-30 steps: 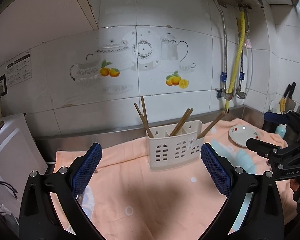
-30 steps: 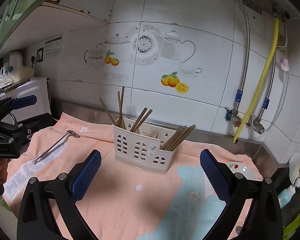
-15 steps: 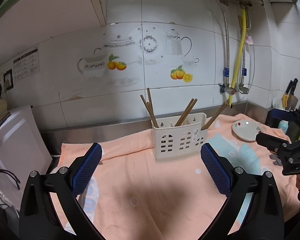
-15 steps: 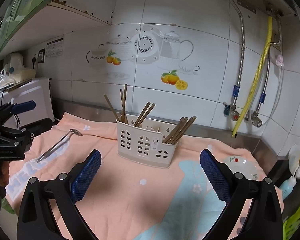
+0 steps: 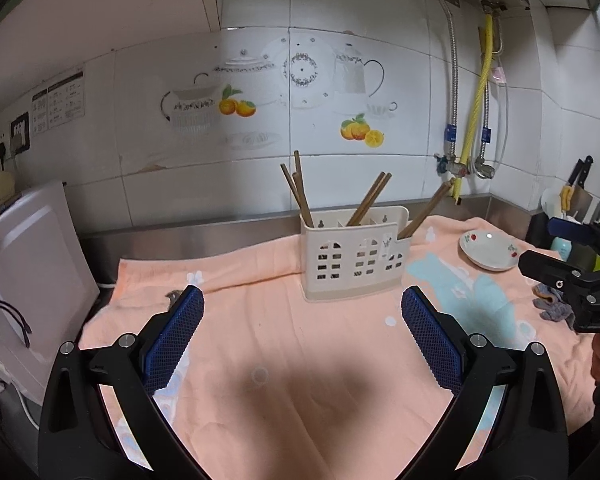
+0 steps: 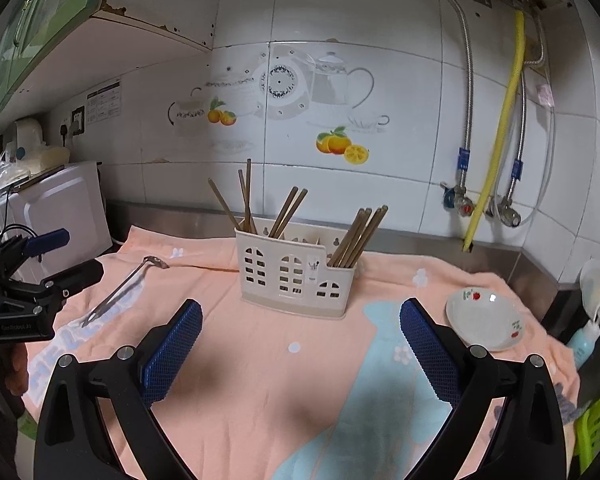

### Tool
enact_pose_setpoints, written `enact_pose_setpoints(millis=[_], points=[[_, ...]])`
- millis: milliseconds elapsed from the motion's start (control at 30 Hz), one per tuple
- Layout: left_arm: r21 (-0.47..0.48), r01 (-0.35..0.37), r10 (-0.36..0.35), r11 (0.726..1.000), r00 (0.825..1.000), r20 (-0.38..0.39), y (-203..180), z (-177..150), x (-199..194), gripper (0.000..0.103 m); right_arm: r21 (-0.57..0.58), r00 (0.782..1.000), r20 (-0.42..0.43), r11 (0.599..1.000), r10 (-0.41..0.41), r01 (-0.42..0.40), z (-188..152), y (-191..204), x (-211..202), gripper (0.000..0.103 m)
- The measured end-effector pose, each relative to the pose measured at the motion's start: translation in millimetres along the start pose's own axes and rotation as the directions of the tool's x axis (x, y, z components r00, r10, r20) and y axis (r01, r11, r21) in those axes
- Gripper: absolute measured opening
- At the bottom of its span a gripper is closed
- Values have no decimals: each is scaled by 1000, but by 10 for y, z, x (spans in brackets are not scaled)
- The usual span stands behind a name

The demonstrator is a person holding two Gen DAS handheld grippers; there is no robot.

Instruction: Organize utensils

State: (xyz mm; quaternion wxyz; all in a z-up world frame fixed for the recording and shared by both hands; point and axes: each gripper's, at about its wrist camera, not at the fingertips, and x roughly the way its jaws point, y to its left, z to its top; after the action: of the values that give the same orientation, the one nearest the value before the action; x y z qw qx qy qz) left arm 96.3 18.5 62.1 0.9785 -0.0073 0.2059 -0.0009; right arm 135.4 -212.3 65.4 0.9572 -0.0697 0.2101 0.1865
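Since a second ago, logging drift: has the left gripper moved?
Yes. The left gripper has backed away from the utensil caddy, which sits farther and smaller against the wall tiles.

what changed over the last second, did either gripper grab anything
No grab. Both grippers, left and right, pulled back a little from the utensil holder, so more of the towel shows. Both stayed open and empty. The chopsticks, spoon and plate stayed put.

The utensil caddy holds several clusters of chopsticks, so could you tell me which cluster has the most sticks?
The cluster in the low end compartment, nearest the small plate: it packs several chopsticks leaning toward the pipes, while the middle cluster shows only two.
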Motion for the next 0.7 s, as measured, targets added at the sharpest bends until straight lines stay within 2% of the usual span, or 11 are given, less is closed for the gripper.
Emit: enact_pose_setpoints(millis=[700], points=[[-35, 32, -33, 999, 999, -38, -31, -278, -37, 98, 53, 998, -53, 998, -16, 18, -295, -59, 15, 96]])
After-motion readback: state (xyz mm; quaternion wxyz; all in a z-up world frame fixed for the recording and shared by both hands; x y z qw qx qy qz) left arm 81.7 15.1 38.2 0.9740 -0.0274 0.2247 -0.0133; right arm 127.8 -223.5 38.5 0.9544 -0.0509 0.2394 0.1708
